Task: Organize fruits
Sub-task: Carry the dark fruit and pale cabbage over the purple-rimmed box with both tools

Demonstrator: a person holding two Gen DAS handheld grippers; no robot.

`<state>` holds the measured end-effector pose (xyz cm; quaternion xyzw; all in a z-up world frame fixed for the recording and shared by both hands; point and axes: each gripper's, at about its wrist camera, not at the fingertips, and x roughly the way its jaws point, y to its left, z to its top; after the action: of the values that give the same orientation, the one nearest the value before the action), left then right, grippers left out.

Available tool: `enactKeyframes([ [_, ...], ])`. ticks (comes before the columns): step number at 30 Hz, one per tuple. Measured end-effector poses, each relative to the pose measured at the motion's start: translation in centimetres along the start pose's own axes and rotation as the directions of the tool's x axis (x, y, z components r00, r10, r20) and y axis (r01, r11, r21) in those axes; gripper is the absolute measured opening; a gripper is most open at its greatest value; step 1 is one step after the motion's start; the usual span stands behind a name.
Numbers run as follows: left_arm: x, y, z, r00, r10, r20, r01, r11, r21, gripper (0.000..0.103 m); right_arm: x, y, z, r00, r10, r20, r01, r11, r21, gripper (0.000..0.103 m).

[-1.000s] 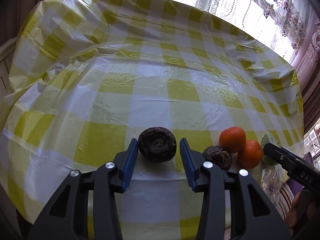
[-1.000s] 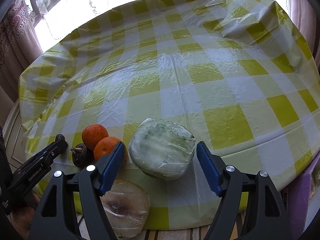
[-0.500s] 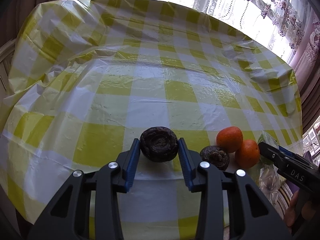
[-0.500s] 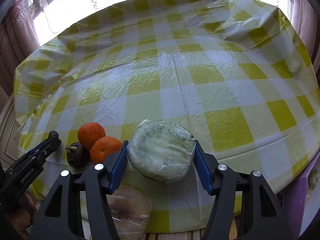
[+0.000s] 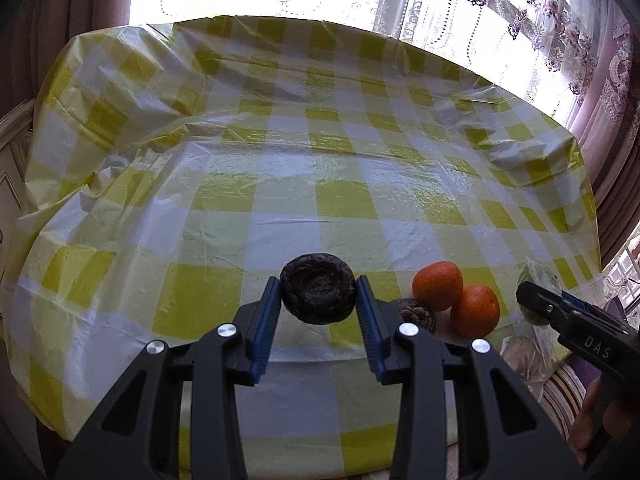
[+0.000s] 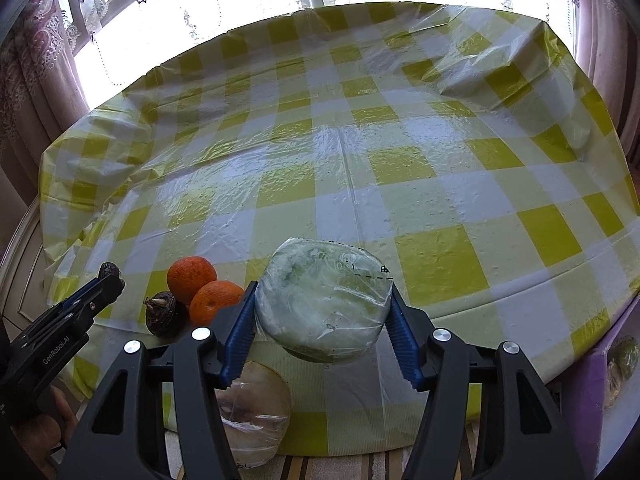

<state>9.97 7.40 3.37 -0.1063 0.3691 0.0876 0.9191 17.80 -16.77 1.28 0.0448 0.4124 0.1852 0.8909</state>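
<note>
my left gripper [image 5: 318,306] clenched on dark fruit [image 5: 318,294]; right gripper [image 6: 322,320] closing onto wrapped melon [image 6: 324,300]; risk: slick wrap slips, melon drops on bench [image 6: 400,168]

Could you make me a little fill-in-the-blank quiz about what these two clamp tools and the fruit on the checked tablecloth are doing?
1. The left gripper is shut on a wrinkled, dark ____ round fruit.
2. The right gripper's jaws are closing on a pale green fruit wrapped in clear ____.
3. The number of round orange fruits lying side by side is ____.
4. The tablecloth is checked white and ____.

Missing words: brown; plastic; two; yellow
</note>
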Motion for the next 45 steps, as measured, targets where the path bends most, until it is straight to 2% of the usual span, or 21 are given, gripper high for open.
enactKeyframes([
  [7, -1.4, -2.7, 0.0, 1.0, -0.026, 0.018, 0.025, 0.998, 0.06, 0.038, -2.1, -2.2, -0.5, 1.0, 0.013, 0.024, -0.013, 0.999, 0.031, 0.059],
  [14, -2.3, -7.6, -0.4, 0.998, -0.065, 0.02, 0.062, 0.987, 0.149, 0.038, -4.7, -6.0, -1.3, 0.999, 0.007, 0.049, -0.011, 0.997, 0.08, 0.059],
  [20, -2.6, -13.2, -1.3, 0.994, -0.11, 0.006, 0.106, 0.965, 0.242, 0.038, -7.0, -10.3, -1.8, 0.997, -0.018, 0.077, 0.007, 0.99, 0.139, 0.059],
  [26, -2.6, -18.9, -2.4, 0.987, -0.16, -0.016, 0.156, 0.928, 0.338, 0.038, -9.0, -15.3, -2.8, 0.994, -0.065, 0.091, 0.045, 0.977, 0.208, 0.059],
  [30, -2.5, -23.1, -3.3, 0.979, -0.199, -0.036, 0.197, 0.894, 0.403, 0.038, -10.2, -19.2, -3.2, 0.988, -0.115, 0.098, 0.085, 0.96, 0.265, 0.059],
  [35, -2.2, -28.5, -4.7, 0.964, -0.256, -0.069, 0.256, 0.835, 0.488, 0.038, -11.4, -24.3, -3.8, 0.977, -0.188, 0.099, 0.144, 0.928, 0.343, 0.059],
  [39, -1.7, -32.9, -6.1, 0.951, -0.291, -0.106, 0.298, 0.77, 0.563, 0.038, -11.7, -28.0, -4.2, 0.968, -0.238, 0.083, 0.187, 0.899, 0.396, 0.059],
  [45, -1.2, -38.8, -8.4, 0.923, -0.344, -0.175, 0.369, 0.654, 0.66, 0.038, -11.5, -32.7, -4.9, 0.95, -0.308, 0.05, 0.25, 0.848, 0.467, 0.059],
])
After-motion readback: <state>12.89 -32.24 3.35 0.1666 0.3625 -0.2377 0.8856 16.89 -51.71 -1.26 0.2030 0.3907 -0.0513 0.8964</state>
